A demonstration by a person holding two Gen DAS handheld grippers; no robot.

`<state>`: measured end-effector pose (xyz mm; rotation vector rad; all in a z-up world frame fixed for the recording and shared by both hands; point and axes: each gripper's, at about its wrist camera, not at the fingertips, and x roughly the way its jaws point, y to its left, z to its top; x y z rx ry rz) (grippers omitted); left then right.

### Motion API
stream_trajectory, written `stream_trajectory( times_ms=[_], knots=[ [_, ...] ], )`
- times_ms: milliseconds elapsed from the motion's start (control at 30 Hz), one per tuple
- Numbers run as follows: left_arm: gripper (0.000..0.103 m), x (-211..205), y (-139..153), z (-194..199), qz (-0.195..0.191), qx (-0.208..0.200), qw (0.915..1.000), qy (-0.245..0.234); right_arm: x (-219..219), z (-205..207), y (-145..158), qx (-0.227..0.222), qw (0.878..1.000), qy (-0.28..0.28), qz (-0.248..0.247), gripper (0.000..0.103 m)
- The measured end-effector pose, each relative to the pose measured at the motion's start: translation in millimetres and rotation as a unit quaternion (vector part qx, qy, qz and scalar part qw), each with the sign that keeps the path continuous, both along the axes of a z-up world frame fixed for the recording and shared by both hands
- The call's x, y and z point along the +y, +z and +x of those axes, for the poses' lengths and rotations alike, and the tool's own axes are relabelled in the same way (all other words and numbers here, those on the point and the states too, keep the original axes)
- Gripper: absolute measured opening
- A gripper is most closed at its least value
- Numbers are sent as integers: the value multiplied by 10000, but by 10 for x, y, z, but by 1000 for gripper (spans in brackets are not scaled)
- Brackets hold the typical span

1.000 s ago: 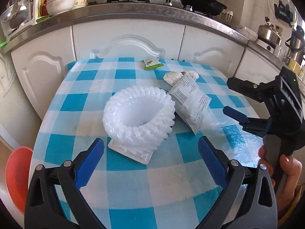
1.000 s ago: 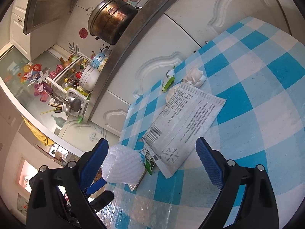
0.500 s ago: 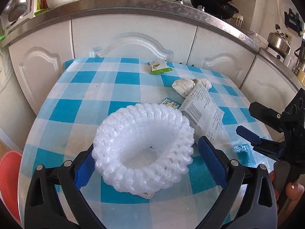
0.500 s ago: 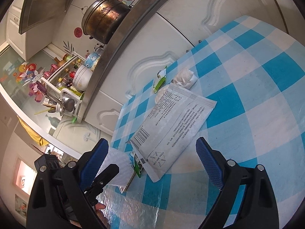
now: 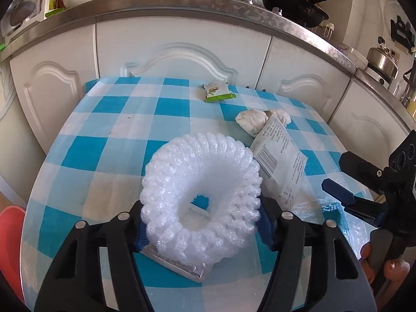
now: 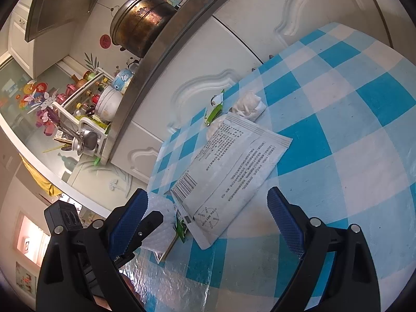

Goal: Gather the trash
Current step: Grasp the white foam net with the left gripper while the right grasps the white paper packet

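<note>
The left gripper (image 5: 201, 227) is closing on the foam net (image 5: 201, 191) (right gripper (image 6: 208, 218) spread, empty), while the packet (image 6: 231, 174), tissue (image 6: 248, 104) and wrapper (image 5: 217, 92) are still lying uncollected.

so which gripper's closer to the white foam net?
Left. The left gripper has the white foam net between its fingers, jaws closing with the pads at its sides. The right gripper is open, off to the side over the printed packet.

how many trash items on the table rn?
5: foam net in left gripper, foil wrapper under it, printed pouch, crumpled tissue, green wrapper. More may be hidden.
</note>
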<state>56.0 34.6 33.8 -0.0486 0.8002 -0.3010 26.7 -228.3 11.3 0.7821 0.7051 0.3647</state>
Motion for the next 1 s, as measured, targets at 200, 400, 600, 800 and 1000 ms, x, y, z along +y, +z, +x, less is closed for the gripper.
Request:
stream_trajectory(
  times_ms=[200,400,600,800,1000],
  knots=[
    [51,-86,132,164,-26,-79,9998,-156,-48,12,-48,51,9999,-42,90,92],
    [50,-298,142,550,216,122,9985,-491,-98,18,-61,63,9998,-88,173,92],
    [50,-535,44,603,364,384,9934,-1013,-188,24,-58,173,9995,-247,-24,92],
    [50,-819,-16,293,413,568,9835,-1669,-349,14,-30,266,9981,-499,-249,92],
    [50,-1048,-74,-40,116,805,9746,-2086,-388,-12,58,320,9917,-723,-1014,92]
  ],
)
